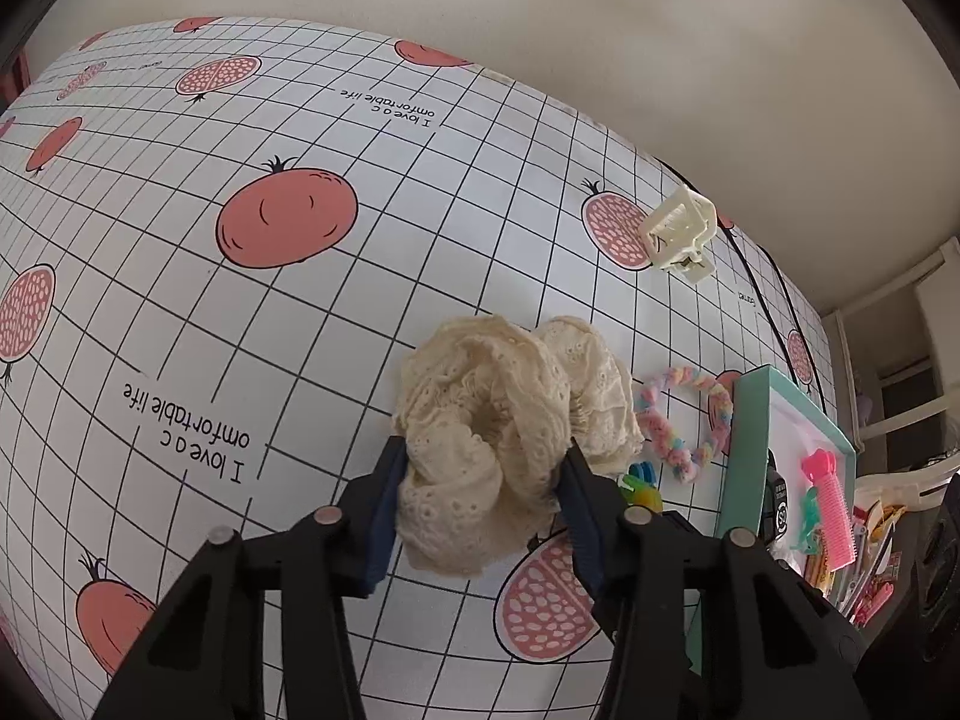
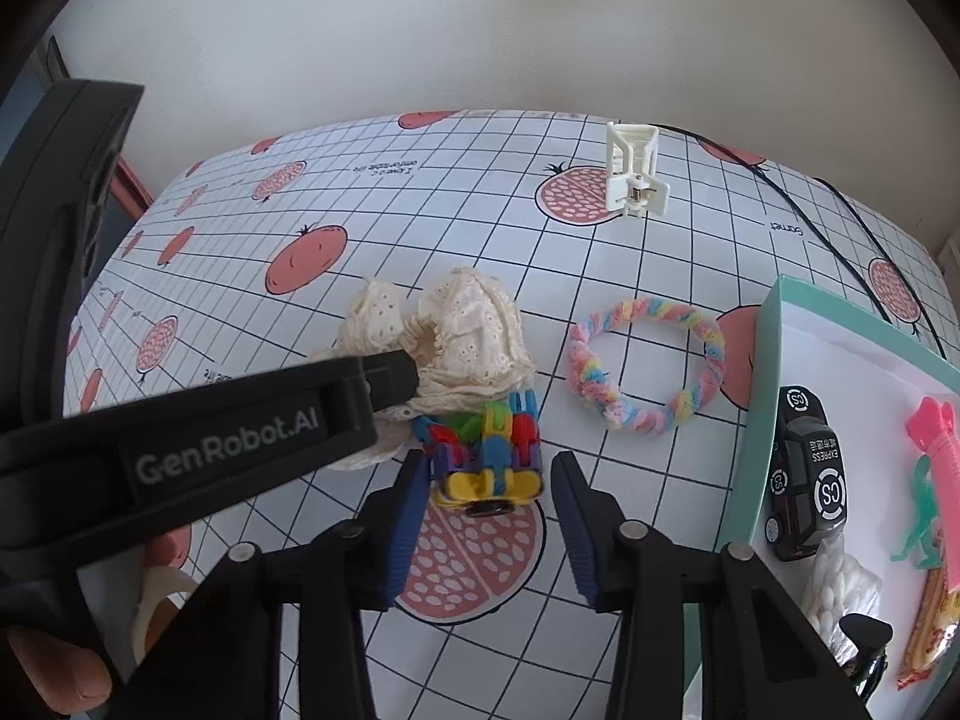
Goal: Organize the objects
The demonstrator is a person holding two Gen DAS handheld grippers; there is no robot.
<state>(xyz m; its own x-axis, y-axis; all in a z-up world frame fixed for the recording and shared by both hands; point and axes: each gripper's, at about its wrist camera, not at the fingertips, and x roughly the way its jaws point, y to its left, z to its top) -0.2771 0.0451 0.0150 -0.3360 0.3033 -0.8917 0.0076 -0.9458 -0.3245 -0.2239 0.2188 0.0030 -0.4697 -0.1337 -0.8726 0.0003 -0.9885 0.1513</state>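
Note:
My left gripper (image 1: 480, 468) is shut on a cream lace scrunchie (image 1: 498, 414), which bulges between the blue pads just above the tablecloth. In the right wrist view the left gripper (image 2: 396, 375) reaches in from the left onto the scrunchie (image 2: 468, 324). My right gripper (image 2: 489, 495) is open, its fingers either side of a multicoloured plastic toy (image 2: 486, 450) lying on the cloth. A pastel rainbow hair ring (image 2: 645, 363) lies to the right and also shows in the left wrist view (image 1: 684, 420). A white claw clip (image 2: 633, 171) stands farther back.
A teal-rimmed white box (image 2: 762, 408) at the right holds a black toy car (image 2: 807, 474), a pink comb (image 2: 945, 462) and other small items. A black cable (image 2: 840, 222) runs along the back right. The table ends at the wall behind.

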